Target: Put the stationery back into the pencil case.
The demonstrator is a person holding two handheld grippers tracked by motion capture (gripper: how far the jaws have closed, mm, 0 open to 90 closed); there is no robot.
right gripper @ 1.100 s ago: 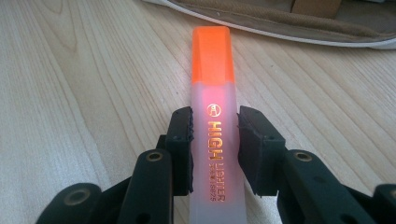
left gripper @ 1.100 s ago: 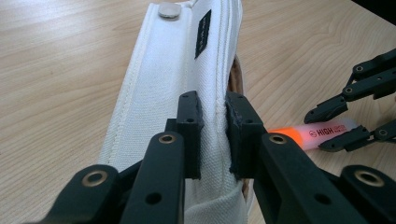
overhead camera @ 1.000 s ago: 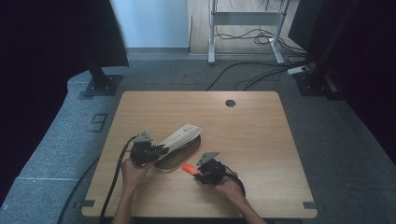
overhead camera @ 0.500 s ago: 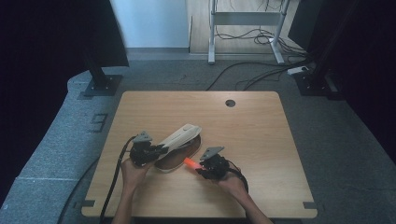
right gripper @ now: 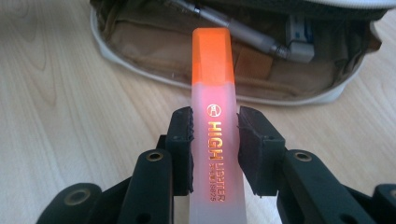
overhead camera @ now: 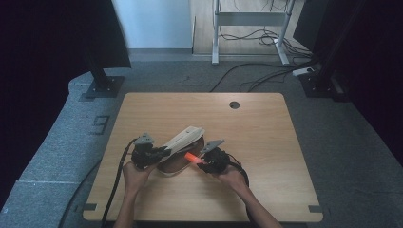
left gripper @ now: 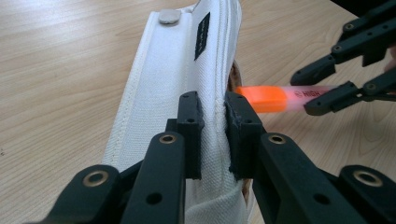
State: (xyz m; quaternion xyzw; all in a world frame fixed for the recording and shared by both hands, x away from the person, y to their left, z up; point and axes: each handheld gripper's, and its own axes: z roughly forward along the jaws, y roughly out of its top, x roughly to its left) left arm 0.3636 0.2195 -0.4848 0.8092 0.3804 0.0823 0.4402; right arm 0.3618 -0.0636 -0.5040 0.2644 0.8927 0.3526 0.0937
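- The left gripper (left gripper: 212,135) is clamped on the raised flap of the white pencil case (left gripper: 187,60); its pads pinch the canvas edge and hold the lid up, so the case mouth stays open toward the other hand
- The right gripper (right gripper: 212,149) is closed on the orange highlighter (right gripper: 212,93), pads on the two flat sides of the frosted barrel, cap end pointing forward; in the high view the highlighter (overhead camera: 192,157) sits just at the case's open side, above the table (overhead camera: 266,142)
- The highlighter looks light and rigid; its smooth plastic could slip or swivel between the pads, so a grip on the flat sides near the middle seems soundest
- The case is soft fabric; it will sag and fold, so the stitched rim is the firmest place to hold
- Inside the case a metal pen (right gripper: 243,30) and a small white eraser-like item (right gripper: 299,39) already lie; they leave limited room
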